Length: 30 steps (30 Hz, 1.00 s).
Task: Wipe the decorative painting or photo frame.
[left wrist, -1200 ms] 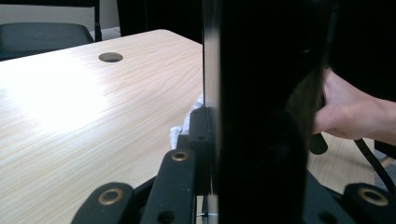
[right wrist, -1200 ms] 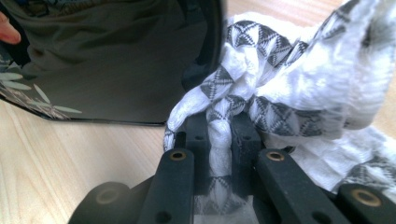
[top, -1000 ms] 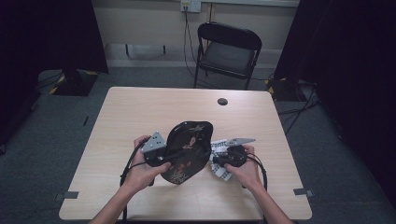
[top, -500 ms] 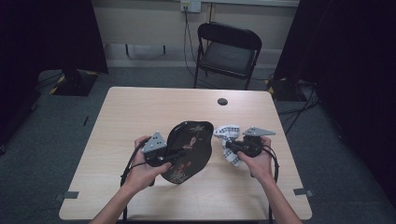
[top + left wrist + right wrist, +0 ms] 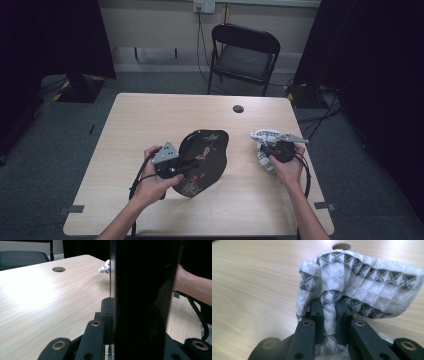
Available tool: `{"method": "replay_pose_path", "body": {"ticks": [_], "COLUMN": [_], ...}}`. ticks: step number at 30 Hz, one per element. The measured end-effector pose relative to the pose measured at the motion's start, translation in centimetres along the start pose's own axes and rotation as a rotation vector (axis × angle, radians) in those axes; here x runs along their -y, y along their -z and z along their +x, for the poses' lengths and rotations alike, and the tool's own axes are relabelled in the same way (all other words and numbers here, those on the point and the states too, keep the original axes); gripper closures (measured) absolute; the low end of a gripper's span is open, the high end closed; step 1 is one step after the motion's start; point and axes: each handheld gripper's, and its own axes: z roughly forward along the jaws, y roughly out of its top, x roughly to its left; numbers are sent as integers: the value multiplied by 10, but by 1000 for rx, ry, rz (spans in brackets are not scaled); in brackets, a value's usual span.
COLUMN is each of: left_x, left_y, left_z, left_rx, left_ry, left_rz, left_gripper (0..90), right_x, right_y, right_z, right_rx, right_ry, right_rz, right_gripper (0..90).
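A black lacquered tray [image 5: 206,152] with a flower pattern is held tilted above the table, its left rim pinched in my left gripper [image 5: 183,167]. In the left gripper view the tray [image 5: 140,290] stands edge-on as a dark slab with the left gripper [image 5: 111,305] shut on it. My right gripper [image 5: 265,149] is shut on a white waffle cloth [image 5: 263,136] with grey triangle bands, to the right of the tray and clear of it. In the right gripper view a fold of the cloth [image 5: 362,282] is squeezed in the right gripper [image 5: 329,302].
The light wooden table [image 5: 150,125] has a round dark cable hole [image 5: 238,108] near its far edge. A black folding chair [image 5: 245,55] stands behind the table. Cables trail from both grippers toward the near edge.
The right hand has carried the cloth to the right, from against the tray's right edge to a spot well clear of it. The left hand and tray have stayed put.
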Motion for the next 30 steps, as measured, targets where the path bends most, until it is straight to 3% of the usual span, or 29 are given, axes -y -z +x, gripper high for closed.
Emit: {"method": "replay_pose_path", "body": {"ticks": [5,11,13,14,16,21,27,30], "left_x": [0,0,1,1,1,1,1,-1], "left_y": [0,-1,-2,-2,-2,-2,-2,-2], "left_z": [0,-1,-1,-2,-1,-1,-1,-4], "left_rx": [-2,-9,-10,-12,-17,-24,-43,-58], "left_ry": [-4,-10,-14,-18,-30,-37,-42,-38], "left_rz": [8,18,21,25,32,34,27,5], "left_gripper": [796,790,787,780,768,748,630,556], "right_x": [13,23,23,22,21,21,14,4], "right_y": [-9,-18,-18,-18,-18,-19,-10,1], "right_z": [-14,-15,-13,-12,-11,-11,-9,-3], "right_rx": [43,35,36,29,28,15,-4,-28], "right_ry": [1,3,8,13,13,-12,-37,-19], "right_rz": [50,92,93,99,96,75,41,3], "right_gripper": [798,762,738,652,582,522,489,465]}}
